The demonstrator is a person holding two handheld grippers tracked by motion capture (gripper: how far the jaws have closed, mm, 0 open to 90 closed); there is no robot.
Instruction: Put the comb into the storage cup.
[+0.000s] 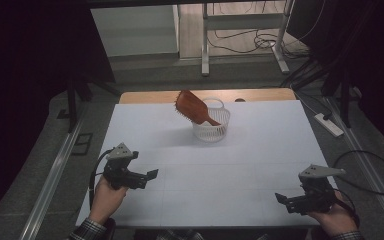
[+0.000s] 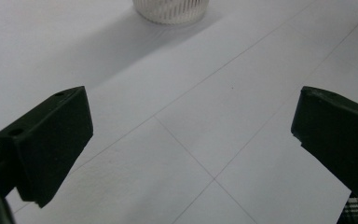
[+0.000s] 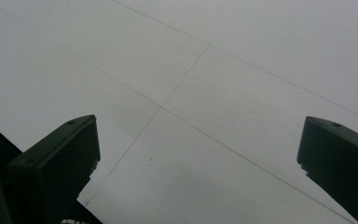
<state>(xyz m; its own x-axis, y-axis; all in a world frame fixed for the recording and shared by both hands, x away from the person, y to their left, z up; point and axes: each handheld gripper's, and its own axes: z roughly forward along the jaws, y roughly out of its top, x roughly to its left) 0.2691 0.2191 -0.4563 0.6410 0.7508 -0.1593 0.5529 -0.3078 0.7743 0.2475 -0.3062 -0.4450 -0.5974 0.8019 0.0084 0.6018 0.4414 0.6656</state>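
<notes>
Grippers are resting low over the near part of the table (image 1: 260,150), and the basket (image 1: 211,131) is serving as the landmark for everything else.

Well to the near-left of the basket, the left gripper (image 1: 150,176) is sitting in the person's left hand (image 1: 106,196), its tip pointing toward the table's middle. In the left gripper view its jaws are standing wide apart with nothing between them, only the white sheet and its thin pencil lines showing below; the foot of the basket (image 2: 171,10) is peeking in at the top edge of that view.

At the far middle of the table the basket is standing upright, white and slatted, with a loop handle on its rim. A brush (image 1: 192,107) is leaning in it: the handle is going down inside, while the brown paddle head is sticking up and out over the basket's left rim, tilted.

Well to the near-right of the basket, the right gripper (image 1: 282,198) is lying in the right hand (image 1: 336,220), pointing left. In the right gripper view its jaws are likewise spread wide and gripping nothing, above bare white sheet. The two grippers are well apart from each other and from the basket.
</notes>
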